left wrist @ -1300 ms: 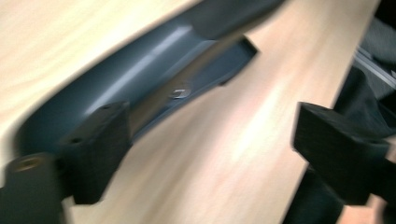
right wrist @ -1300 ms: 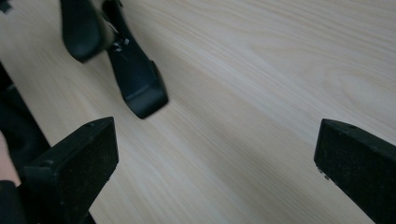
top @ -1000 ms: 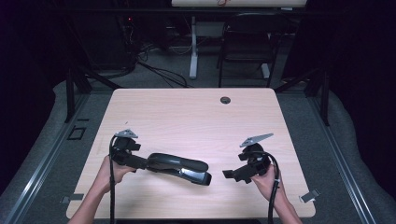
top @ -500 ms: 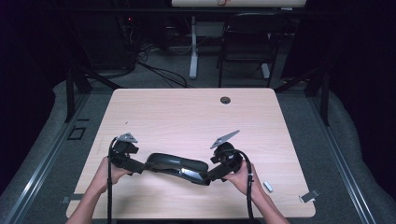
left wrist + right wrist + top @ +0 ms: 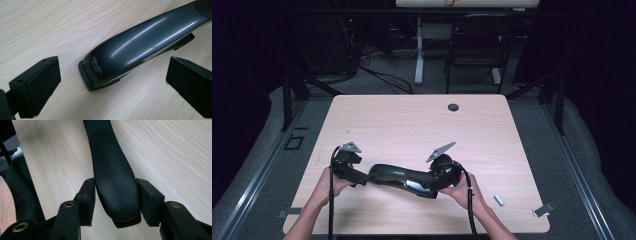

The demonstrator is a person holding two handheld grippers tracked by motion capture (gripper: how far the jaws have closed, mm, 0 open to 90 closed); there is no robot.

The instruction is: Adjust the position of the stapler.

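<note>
A long glossy black stapler (image 5: 399, 176) lies on the wooden table (image 5: 412, 125) near its front edge, pointing left to right. In the left gripper view its front end (image 5: 130, 57), printed with white lettering, rests between my wide-apart pads without touching either. My left gripper (image 5: 362, 177) is open around that end. My right gripper (image 5: 433, 184) is shut on the stapler's other end. In the right gripper view both pads press the sides of the rounded black end (image 5: 112, 175), and the right gripper (image 5: 116, 197) holds it just above the wood.
A small white piece (image 5: 498, 200) and a grey clip-like piece (image 5: 542, 211) lie at the front right of the table. A round cable hole (image 5: 453, 107) sits near the far edge. A chair (image 5: 474, 45) stands beyond the table.
My right gripper has travelled left from the table's right side to the stapler's right end and closed on it. My left gripper has stayed by the stapler's left end.
</note>
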